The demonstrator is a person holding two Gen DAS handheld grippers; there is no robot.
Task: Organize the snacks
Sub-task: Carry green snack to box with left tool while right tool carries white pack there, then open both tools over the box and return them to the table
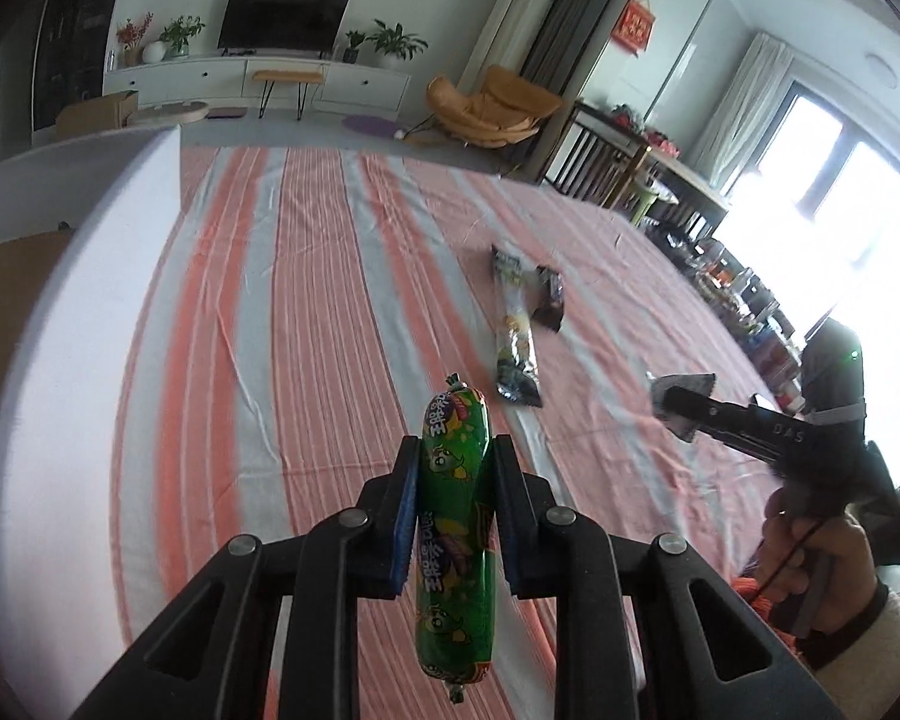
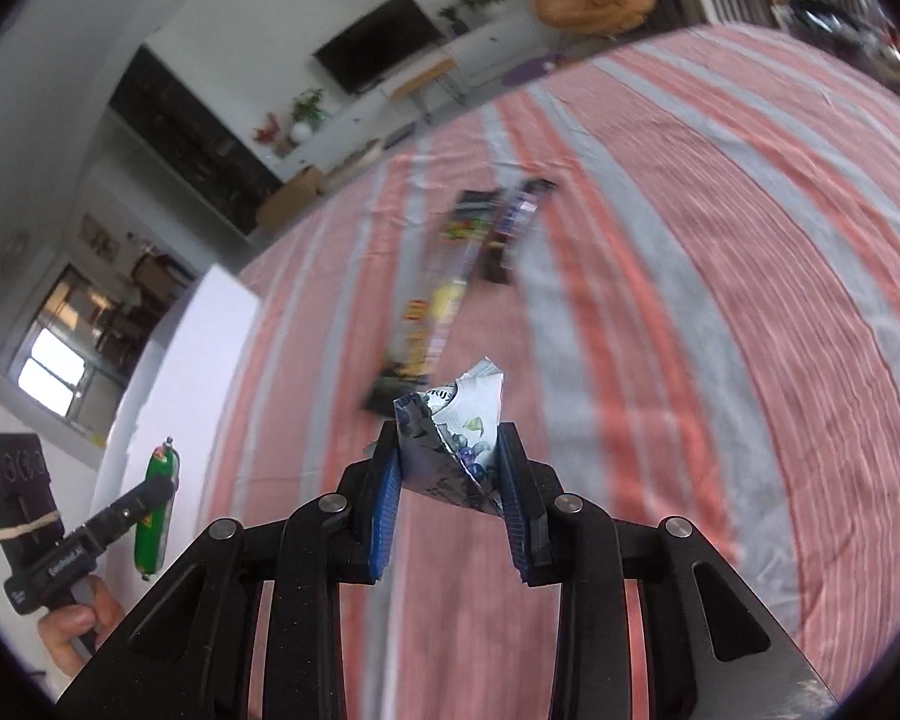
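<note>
- Snacks in total: four, all over the striped cloth (image 1: 330, 276).
- Green sausage stick (image 1: 456, 534): one, held above the cloth.
- Small blue-and-white packet (image 2: 456, 444): one, also held above the cloth.
- Long clear-wrapped snack (image 1: 513, 330): one, lying on the cloth.
- Small dark packet (image 1: 549, 297): one, on the cloth just beside the long one.

Right tool (image 1: 681, 405) body reads "DAS"; blue-white packet (image 2: 459, 438) shows "KU"; rest unreadable.

Green sausage stick (image 1: 455, 516) and crumpled blue-white packet (image 2: 456, 444) held aloft; long packet (image 1: 513, 330) on striped cloth
</note>
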